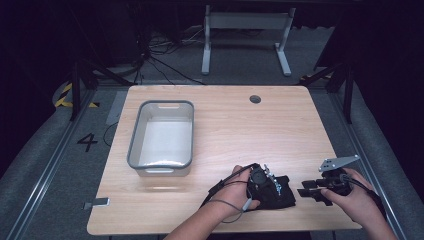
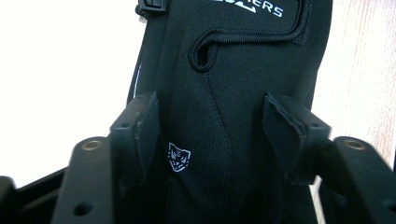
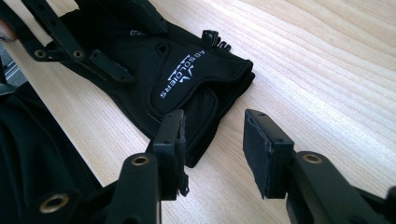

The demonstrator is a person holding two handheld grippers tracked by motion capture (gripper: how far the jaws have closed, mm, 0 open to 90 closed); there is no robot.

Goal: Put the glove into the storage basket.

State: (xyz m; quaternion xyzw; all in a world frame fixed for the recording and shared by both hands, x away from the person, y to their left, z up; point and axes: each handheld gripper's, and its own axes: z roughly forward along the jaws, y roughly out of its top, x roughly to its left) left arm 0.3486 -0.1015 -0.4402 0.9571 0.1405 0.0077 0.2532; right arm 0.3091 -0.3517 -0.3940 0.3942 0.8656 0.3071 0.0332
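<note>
Bin (image 1: 135, 145) holds nothing; left gripper (image 2: 210, 121) jaws straddle black glove (image 2: 243, 60), right gripper (image 3: 212, 140) jaws spread.

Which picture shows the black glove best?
The right gripper view: the glove lies on the table with its white lettering and cuff edge clear. The left gripper view shows only a close patch of it. The high view shows a small dark shape.

The black glove (image 3: 187, 79) reads "SOLDIERS" in white; the floor (image 1: 60, 165) bears a painted "4" (image 1: 87, 142)
</note>
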